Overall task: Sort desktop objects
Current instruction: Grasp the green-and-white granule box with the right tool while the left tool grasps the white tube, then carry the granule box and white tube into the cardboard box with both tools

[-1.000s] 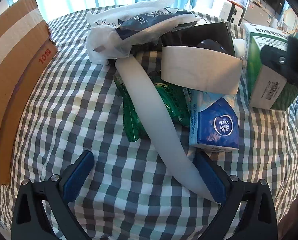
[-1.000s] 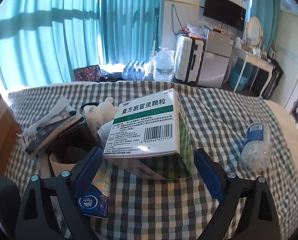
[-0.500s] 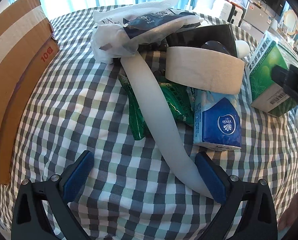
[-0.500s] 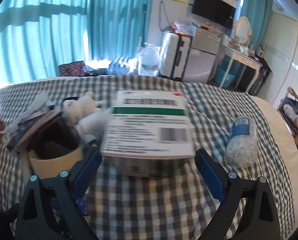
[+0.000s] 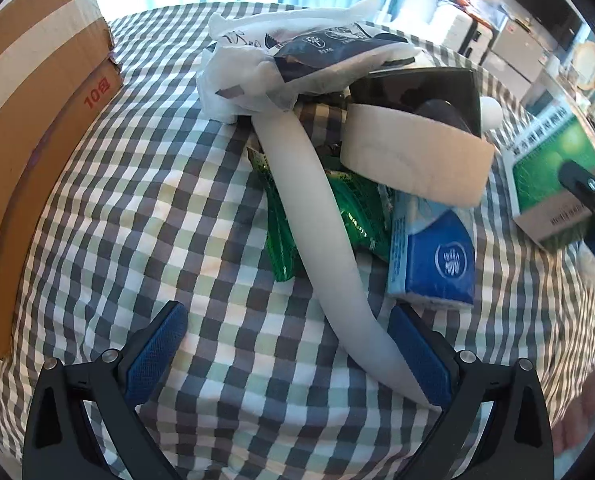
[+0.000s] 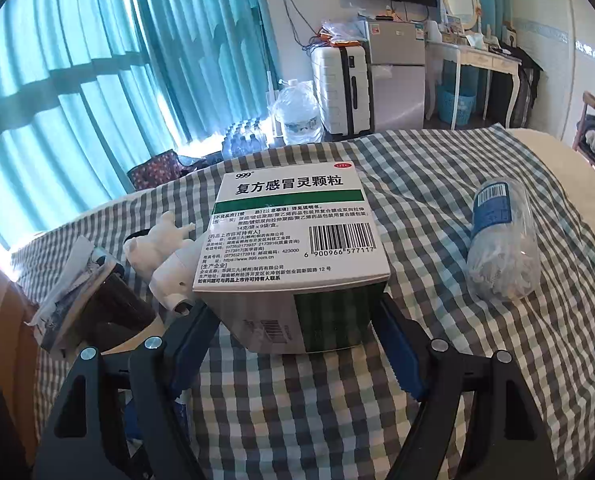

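On the checked cloth (image 6: 437,184), the right gripper (image 6: 297,320) has its jaws just closing round the near end of the medicine box (image 6: 293,232), pads at both sides; firm grip can't be told. Bagged bottle (image 6: 501,240) lies right of box. Left gripper (image 5: 289,344) gapes wide w/ nothing held, white strip (image 5: 317,216) running between its fingers.

Checked bedcover (image 5: 137,208) under medicine box (image 6: 293,240), tissue pack (image 5: 433,256), bottle (image 6: 501,240)
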Tool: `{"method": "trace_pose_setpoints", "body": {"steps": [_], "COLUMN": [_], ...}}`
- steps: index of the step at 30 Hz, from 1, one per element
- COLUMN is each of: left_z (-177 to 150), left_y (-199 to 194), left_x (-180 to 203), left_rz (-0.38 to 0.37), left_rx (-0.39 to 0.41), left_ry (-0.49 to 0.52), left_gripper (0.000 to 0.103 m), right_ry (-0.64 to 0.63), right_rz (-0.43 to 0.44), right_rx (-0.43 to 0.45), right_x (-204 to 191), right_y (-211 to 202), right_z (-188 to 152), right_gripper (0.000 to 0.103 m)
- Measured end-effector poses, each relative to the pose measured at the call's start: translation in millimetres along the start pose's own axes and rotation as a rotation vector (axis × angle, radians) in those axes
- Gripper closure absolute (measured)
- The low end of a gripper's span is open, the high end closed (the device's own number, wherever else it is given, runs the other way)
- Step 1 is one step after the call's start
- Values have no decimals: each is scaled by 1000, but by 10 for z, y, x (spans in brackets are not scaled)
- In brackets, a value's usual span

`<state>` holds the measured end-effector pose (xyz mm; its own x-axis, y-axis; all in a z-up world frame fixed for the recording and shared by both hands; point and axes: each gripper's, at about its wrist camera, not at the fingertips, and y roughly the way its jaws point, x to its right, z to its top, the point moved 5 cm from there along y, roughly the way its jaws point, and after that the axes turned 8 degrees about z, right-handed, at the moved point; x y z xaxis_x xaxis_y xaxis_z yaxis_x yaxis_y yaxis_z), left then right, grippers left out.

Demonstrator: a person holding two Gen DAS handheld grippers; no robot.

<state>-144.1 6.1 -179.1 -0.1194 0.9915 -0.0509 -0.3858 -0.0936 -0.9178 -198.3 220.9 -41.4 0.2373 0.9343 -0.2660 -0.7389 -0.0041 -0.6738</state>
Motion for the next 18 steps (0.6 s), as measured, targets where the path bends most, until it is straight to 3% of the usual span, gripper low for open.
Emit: {"method": "trace_pose_setpoints", "body": {"steps": [2,4,6,11,18], "left_z": [22,30,27,7,-87], "left_y": [-37,-94,-144,-335,-757], "left_x": [-8,7,3,-135,-474], "left_rz": [1,-41,-81,-136,-114], "left_rx": [34,63,68,85,149], "left_ry": [19,61,88,80,71], "left_gripper": [29,65,80,84,84], "right_ry": [24,41,48,48,39], "right_rz": [15,20,18,22,20], "right_rx": [1,3,1,-1,-4], "right_x": [50,90,120,117,6], "right_y": [-14,-25,-35,-92,-381], "right_z": [13,19,17,-34,-159], "right_gripper": [26,26,26,26,26]}}
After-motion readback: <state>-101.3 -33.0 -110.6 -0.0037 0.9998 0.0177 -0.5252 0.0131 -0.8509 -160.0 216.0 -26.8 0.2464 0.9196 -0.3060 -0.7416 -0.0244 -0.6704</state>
